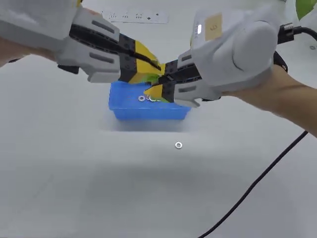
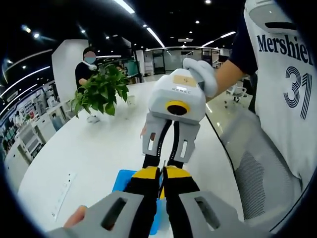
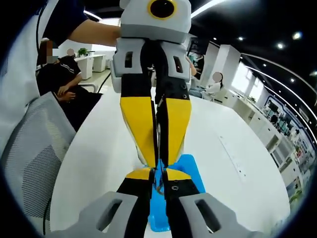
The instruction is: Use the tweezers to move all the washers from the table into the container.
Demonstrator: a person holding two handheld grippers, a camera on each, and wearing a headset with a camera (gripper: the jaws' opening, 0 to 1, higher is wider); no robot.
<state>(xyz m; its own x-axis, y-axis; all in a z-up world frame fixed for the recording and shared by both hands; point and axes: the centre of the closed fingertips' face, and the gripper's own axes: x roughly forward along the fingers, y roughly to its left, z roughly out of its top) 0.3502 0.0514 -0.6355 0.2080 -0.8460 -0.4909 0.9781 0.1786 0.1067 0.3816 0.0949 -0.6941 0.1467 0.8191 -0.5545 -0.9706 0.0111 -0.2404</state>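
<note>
A blue container (image 1: 148, 111) sits mid-table with a few washers (image 1: 142, 98) inside. One loose washer (image 1: 178, 145) lies on the white table in front of it. My left gripper (image 1: 153, 74) and right gripper (image 1: 157, 91) meet tip to tip just above the container. In the left gripper view my left gripper (image 2: 162, 174) has its yellow-tipped jaws pressed together on a thin metal strip, the tweezers (image 2: 159, 171). In the right gripper view my right gripper (image 3: 157, 177) is likewise shut, and the tweezers (image 3: 157, 136) run between both pairs of jaws. The tweezer tips are hidden.
A black cable (image 1: 257, 183) crosses the table at the right front. A white power strip (image 1: 133, 16) lies at the far edge. A potted plant (image 2: 99, 91) stands farther down the table, with a person behind it. A mesh chair (image 3: 29, 148) stands beside the table.
</note>
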